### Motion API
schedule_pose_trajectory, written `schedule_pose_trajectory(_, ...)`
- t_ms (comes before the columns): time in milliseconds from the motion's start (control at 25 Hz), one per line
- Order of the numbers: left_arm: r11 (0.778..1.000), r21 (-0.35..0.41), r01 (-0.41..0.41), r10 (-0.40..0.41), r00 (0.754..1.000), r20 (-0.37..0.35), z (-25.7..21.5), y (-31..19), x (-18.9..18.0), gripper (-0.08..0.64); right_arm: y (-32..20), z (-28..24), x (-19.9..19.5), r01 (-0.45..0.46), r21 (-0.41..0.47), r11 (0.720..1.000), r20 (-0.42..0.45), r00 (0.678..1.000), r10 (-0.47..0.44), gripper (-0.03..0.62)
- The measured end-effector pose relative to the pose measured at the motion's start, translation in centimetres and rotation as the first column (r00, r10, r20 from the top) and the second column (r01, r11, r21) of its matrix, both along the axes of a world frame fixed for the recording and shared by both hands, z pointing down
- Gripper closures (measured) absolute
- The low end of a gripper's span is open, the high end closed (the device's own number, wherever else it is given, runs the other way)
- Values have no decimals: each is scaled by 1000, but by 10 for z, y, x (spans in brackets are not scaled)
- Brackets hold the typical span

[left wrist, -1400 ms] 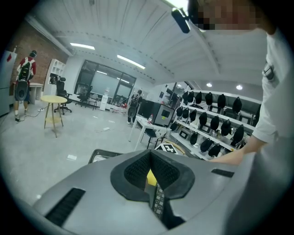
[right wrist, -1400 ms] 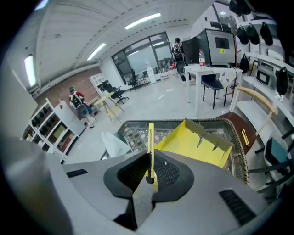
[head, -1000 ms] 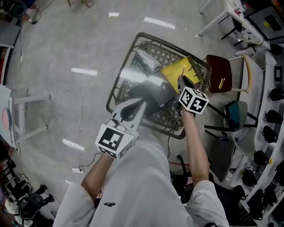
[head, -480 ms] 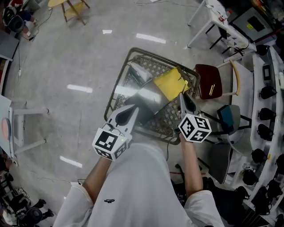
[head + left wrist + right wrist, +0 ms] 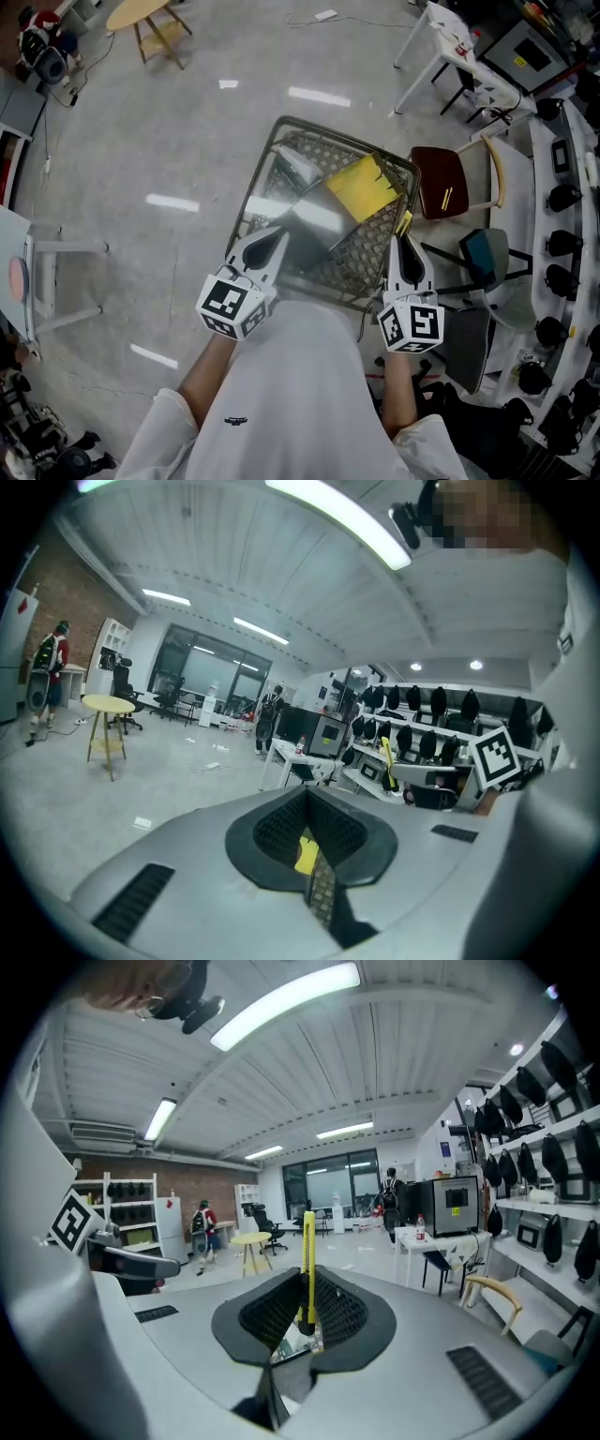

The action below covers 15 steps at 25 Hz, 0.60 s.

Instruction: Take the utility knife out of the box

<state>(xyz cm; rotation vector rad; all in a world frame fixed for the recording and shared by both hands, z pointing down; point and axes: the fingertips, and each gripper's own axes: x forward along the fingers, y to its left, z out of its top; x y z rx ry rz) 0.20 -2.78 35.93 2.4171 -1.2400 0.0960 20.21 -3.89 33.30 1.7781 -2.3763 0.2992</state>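
Note:
A yellow utility knife (image 5: 307, 1251) stands upright between the pads of my right gripper (image 5: 307, 1283), which is shut on it. In the head view that right gripper (image 5: 405, 246) hangs past the near right rim of the wire basket (image 5: 265, 159), with the knife (image 5: 404, 223) sticking out beyond its tips. A grey open box (image 5: 314, 220) and a yellow sheet (image 5: 361, 187) lie in the basket. My left gripper (image 5: 272, 239) hovers over the basket's near left part beside the grey box. Its jaws look shut with nothing between them (image 5: 307, 794).
The basket stands on a glossy grey floor. A dark red chair (image 5: 450, 178) and a black chair with a teal seat (image 5: 483, 248) crowd its right side. White tables (image 5: 450, 42) stand at the back right and left (image 5: 37, 281). Shelving runs along the right edge.
My right gripper has lifted out of the basket with the yellow knife and drawn back to the near right. The left gripper has hardly shifted.

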Motion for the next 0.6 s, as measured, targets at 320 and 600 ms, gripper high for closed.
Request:
schedule_pose_trajectory(320,1000,15,-1,1,1000,11,-6,-3,2,557,20,-11,-9,0,77,997,-5,1000,0,552)
schedule_pose_trajectory(600,999,34,-4,4,1000,1,-13,-4,8,557,18,-12,-14,9,88,996,0,1000,-9,552)
